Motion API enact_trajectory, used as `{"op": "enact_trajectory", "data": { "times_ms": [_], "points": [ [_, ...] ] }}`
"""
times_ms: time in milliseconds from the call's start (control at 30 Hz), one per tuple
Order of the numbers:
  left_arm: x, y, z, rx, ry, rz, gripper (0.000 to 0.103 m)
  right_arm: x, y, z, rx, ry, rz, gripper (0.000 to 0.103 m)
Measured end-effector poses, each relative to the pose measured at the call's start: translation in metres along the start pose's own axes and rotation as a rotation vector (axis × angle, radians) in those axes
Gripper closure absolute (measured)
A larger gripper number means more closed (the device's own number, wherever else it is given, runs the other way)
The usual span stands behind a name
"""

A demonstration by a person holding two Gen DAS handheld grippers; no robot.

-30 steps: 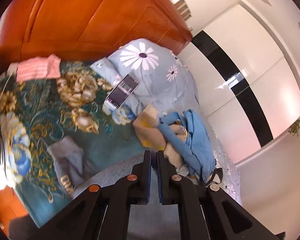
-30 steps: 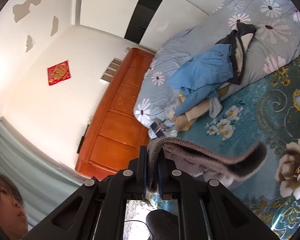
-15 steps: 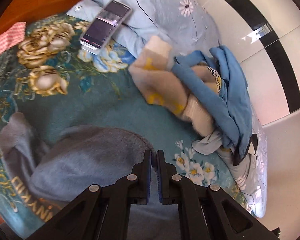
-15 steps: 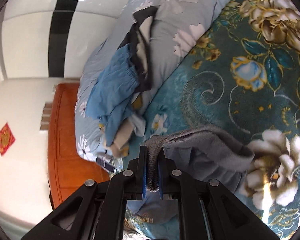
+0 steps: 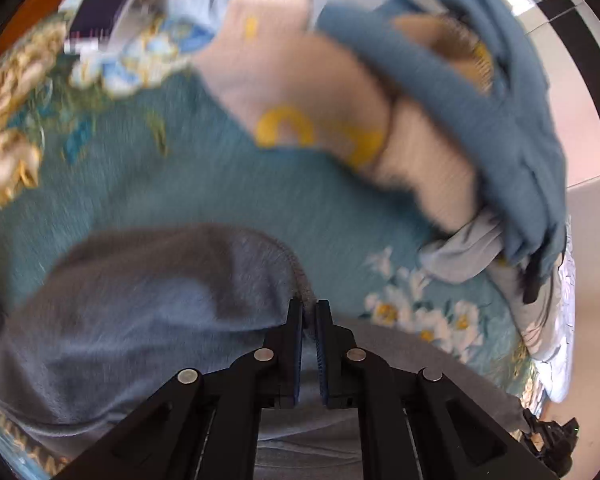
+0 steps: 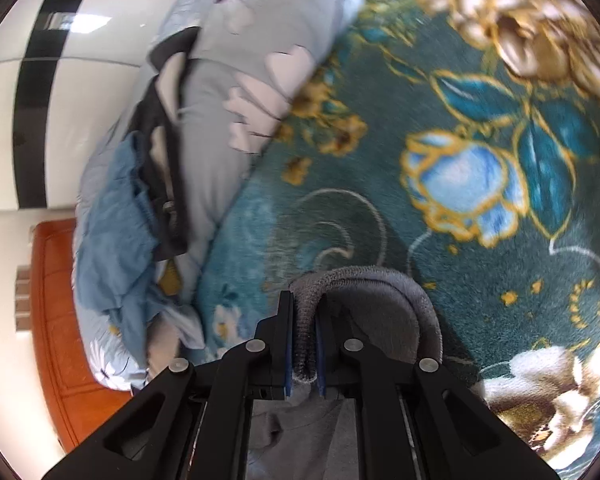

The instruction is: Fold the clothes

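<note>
Grey garment [image 5: 148, 304] fills the lower part of your left wrist view, spread on the teal floral bedspread [image 5: 220, 184]; your left tongs [image 5: 309, 312] are clenched on its hemmed edge. Beyond lie a beige top with yellow print [image 5: 300, 92] and blue clothing [image 5: 500, 120], heaped together and blurred.

From your right wrist, the right tongs [image 6: 303, 320] grasp a ribbed band of the same garment [image 6: 380, 304], which arches just above the bedspread [image 6: 480, 140]. At left, blue clothing [image 6: 112, 232] rests against a pale floral duvet [image 6: 228, 64].
</note>
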State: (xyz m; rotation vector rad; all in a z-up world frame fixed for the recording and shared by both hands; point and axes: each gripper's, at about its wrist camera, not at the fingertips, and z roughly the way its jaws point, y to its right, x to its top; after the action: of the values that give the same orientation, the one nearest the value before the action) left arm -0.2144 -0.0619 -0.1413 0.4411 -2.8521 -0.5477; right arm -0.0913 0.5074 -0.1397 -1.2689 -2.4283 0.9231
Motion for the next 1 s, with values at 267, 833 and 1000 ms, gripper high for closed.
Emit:
{"op": "enact_trajectory", "data": {
  "times_ms": [267,833,1000],
  "points": [
    [-0.025,-0.026,0.006,-0.110,-0.072,-0.070,0.067,0.006,0.008,0.007,-0.024,0.035,0.018,0.091],
    [-0.091,-0.164,-0.129,-0.175,0.286,-0.509,0.044,-0.053,-0.046,-0.078,0.201,0.089,-0.307,0.039],
    [-0.066,-0.171,-0.099,-0.208,0.212,-0.511,0.044,-0.072,-0.040,-0.080,0.218,0.046,-0.309,0.039]
  ]
}}
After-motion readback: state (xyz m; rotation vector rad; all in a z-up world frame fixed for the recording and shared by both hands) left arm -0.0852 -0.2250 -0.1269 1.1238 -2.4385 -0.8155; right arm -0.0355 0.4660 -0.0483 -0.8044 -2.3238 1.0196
